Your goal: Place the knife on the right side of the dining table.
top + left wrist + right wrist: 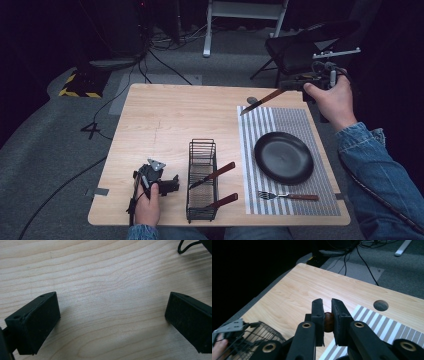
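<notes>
My right gripper (288, 85) hovers over the table's far right corner, shut on the brown handle of a knife (260, 100). The blade points left and slightly down above the striped placemat (300, 120). In the right gripper view the jaws pinch the rounded brown handle (328, 321) of the knife, and the blade is hidden behind them. My left gripper (171, 184) rests on the table (165, 120) near the front left, open, with bare wood between its jaws (112, 315).
A black plate (283, 157) lies on the placemat, with a fork (290, 196) in front of it. A wire basket (201, 148) beside the left gripper holds two brown-handled utensils (215, 175). A round hole (251, 100) sits near the table's far edge. A dark chair (305, 45) stands beyond.
</notes>
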### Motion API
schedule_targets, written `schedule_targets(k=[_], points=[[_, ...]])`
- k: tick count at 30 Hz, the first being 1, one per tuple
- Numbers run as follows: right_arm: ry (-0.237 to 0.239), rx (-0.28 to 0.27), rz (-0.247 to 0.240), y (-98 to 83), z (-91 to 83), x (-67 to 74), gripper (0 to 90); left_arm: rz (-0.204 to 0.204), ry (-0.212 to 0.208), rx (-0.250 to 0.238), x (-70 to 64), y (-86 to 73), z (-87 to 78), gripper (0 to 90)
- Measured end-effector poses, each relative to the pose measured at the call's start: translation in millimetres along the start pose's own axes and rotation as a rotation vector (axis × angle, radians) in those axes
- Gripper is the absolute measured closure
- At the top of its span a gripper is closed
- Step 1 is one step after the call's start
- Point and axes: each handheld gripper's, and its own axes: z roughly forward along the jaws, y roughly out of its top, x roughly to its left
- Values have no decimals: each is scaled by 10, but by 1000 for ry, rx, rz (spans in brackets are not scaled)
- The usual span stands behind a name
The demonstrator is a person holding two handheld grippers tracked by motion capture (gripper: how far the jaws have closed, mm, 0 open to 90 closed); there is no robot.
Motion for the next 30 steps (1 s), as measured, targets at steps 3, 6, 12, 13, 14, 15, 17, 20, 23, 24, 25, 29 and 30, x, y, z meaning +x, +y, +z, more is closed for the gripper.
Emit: schedule_targets(k=[3,6,12,13,14,15,17,20,23,24,25,29,30], points=[[-15,4,10,-7,96,-121,816,1,0,1,1,0,-1,0],[-26,6,18,-16,153,-199,816,1,0,1,1,0,-1,0],[-66,13,57,-97,287,-467,815,1,0,1,1,0,-1,0],[-66,13,57,-97,287,-467,815,1,0,1,1,0,-1,0],[-79,18,67,-133,317,-546,816,1,0,1,0,0,-1,0],[-79,18,67,-133,317,-546,816,1,0,1,0,0,-1,0],[-89,26,74,-165,345,-608,815,1,0,1,1,0,-1,0],[-116,46,86,-237,405,-711,815,1,0,1,1,0,-1,0],[-132,63,95,-283,443,-770,815,0,-1,1,0,0,0,0],[-139,68,100,-303,460,-795,815,1,0,1,0,0,-1,0],[-141,73,105,-317,470,-813,815,1,0,1,0,0,-1,0],[-145,86,129,-391,523,-891,815,0,-1,1,0,0,0,0],[-145,86,129,-391,523,-891,815,0,-1,1,0,0,0,0]])
